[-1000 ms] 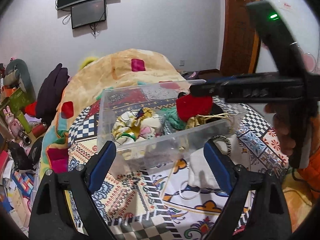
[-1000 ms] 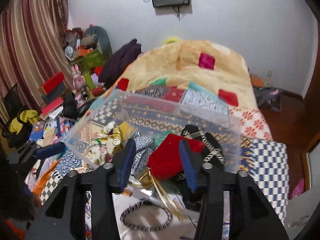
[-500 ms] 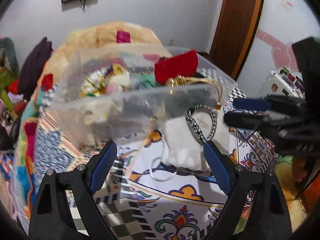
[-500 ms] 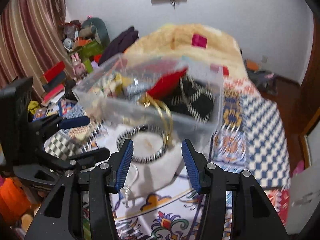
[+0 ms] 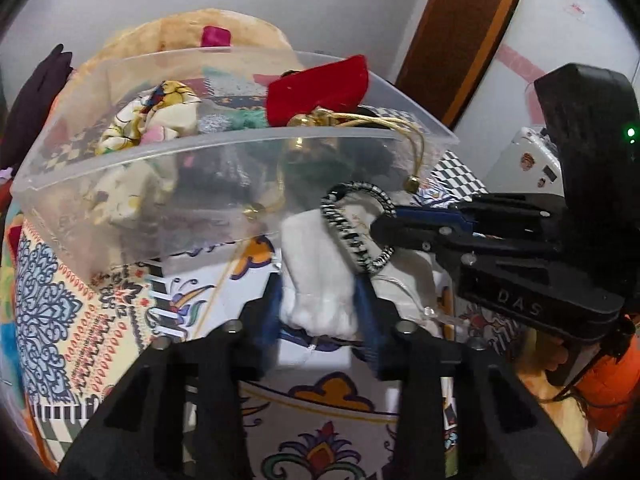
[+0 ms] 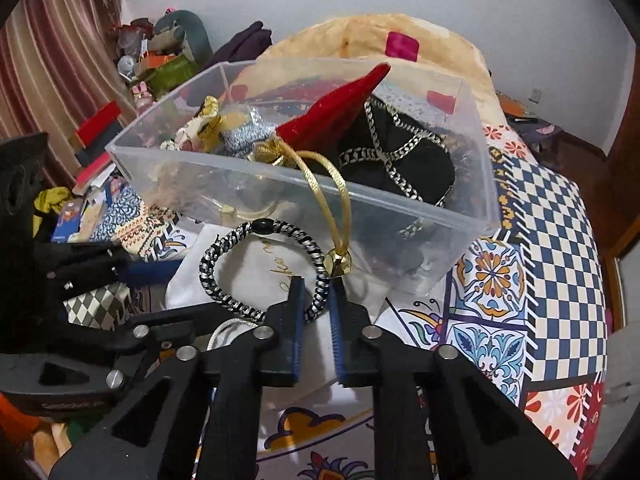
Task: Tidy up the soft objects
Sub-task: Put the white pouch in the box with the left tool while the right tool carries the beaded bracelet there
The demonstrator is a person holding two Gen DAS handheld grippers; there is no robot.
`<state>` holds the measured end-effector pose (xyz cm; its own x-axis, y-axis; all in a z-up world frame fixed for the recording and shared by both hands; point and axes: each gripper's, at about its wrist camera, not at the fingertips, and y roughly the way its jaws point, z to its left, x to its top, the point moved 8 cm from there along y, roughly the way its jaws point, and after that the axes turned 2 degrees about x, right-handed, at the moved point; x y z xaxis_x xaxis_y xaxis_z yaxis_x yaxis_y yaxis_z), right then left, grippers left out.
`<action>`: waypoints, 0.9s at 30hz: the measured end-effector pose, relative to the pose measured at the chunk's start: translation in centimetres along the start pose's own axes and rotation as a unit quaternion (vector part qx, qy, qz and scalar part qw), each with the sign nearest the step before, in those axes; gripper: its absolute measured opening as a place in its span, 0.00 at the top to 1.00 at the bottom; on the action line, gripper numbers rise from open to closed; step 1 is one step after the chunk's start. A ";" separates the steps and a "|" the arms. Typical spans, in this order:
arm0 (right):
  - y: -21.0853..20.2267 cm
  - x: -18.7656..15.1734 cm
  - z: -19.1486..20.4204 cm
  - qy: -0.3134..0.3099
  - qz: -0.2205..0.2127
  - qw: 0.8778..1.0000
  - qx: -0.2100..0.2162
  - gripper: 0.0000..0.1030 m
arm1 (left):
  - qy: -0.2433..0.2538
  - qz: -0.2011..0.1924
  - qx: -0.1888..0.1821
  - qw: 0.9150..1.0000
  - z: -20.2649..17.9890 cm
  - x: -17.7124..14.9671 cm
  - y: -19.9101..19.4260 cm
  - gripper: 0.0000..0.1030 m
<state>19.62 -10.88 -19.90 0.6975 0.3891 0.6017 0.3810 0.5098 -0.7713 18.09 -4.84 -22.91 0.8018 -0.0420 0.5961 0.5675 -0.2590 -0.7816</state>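
A clear plastic bin (image 5: pixel 168 184) (image 6: pixel 472 184) on the bed holds soft things: a red pouch (image 5: pixel 320 88) (image 6: pixel 336 116), a floral cloth (image 5: pixel 152 112), a black cap (image 6: pixel 400 156). A gold cord (image 6: pixel 340 200) hangs over its rim. My left gripper (image 5: pixel 318 308) is shut on a white cloth pouch (image 5: pixel 316 264) (image 6: pixel 256 272) in front of the bin. My right gripper (image 6: pixel 316 300) (image 5: pixel 384 232) is shut on a black-and-white braided hair band (image 6: pixel 228 248) (image 5: pixel 352 236) lying on that pouch.
A patterned bedspread (image 6: pixel 532 264) covers the bed. A rolled yellow blanket (image 6: pixel 360 40) lies behind the bin. Cluttered toys and boxes (image 6: pixel 152 64) stand at the left by a curtain. A wooden door (image 5: pixel 460 32) is at the right.
Both grippers moved down in front of the bin and closed: the left on the white pouch, the right on the hair band.
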 end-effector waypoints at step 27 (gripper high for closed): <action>-10.4 5.6 0.9 -0.008 -0.166 0.986 -0.009 0.94 | -0.018 -0.192 0.078 0.978 3.9 4.5 -13.9 0.82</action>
<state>19.02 -13.34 -8.33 0.5231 0.2145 0.8248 0.5981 0.5971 -0.5346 14.54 2.35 -10.15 0.5277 0.0650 0.8469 0.8480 -0.0979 -0.5209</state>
